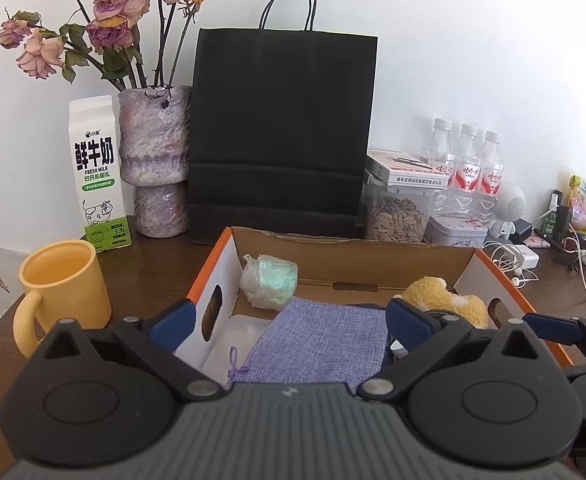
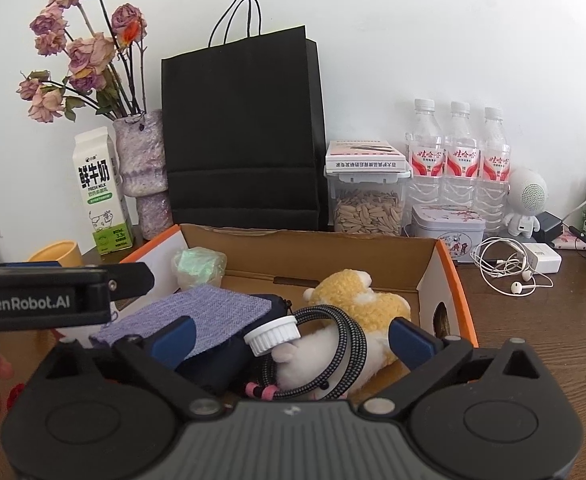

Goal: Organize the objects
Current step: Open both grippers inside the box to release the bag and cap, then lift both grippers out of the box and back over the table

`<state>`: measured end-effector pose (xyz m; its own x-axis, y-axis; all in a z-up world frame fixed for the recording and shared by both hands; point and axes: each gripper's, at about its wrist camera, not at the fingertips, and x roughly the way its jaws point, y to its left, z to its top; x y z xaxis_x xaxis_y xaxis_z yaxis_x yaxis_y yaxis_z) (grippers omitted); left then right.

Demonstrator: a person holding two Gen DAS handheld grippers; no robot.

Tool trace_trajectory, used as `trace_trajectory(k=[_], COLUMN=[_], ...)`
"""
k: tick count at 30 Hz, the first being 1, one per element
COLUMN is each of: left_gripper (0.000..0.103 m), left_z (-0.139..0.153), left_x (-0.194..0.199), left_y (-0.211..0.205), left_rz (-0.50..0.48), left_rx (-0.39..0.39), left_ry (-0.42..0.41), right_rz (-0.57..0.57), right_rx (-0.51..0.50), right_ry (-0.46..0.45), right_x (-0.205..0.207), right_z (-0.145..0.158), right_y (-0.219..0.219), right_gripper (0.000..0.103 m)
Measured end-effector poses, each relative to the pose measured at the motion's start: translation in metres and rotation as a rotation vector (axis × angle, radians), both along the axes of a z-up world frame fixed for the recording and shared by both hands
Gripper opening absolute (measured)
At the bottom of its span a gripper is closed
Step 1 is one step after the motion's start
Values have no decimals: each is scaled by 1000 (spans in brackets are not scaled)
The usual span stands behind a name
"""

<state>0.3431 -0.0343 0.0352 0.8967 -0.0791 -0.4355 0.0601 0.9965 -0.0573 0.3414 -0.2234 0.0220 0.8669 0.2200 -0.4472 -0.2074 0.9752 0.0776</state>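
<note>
Left gripper [image 1: 291, 322] jaws wide, empty, above lilac pouch [image 1: 317, 344] in cardboard box [image 1: 353, 256], right gripper [image 2: 293, 338] gaping, empty, over plush toy [image 2: 357, 300], braided cable [image 2: 345, 340] between.

- Bright, soft daylight all over — the white wall [image 1: 473, 60] nearly washes out, paler toward the right.
- The black paper bag [image 1: 281, 132] soaks up light; its folds barely read.
- Shadows are faint and diffuse, just a soft one under the yellow mug [image 1: 67, 288].
- Small glints on the water bottles [image 2: 459, 156], no harsh glare.
- Strong fisheye bend — dark vignette in the corners, and the tabletop [image 2: 541, 320] curves at the edges.
- Centre is sharp; the nearest gripper bodies look slightly soft.
</note>
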Motion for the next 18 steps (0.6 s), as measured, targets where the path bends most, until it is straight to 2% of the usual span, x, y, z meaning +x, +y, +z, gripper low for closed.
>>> trace_trajectory(k=[7, 18], left_gripper=[103, 103], left_z=[3, -2], left_x=[-19, -59], left_y=[3, 16], left_rz=[-1, 23], left_rx=[-3, -9], left_ry=[-11, 16], right_rz=[-9, 1], right_rx=[-22, -32], right_ry=[-20, 5], right_x=[-21, -65], right_z=[2, -4], right_y=[-2, -3], right_gripper=[103, 103])
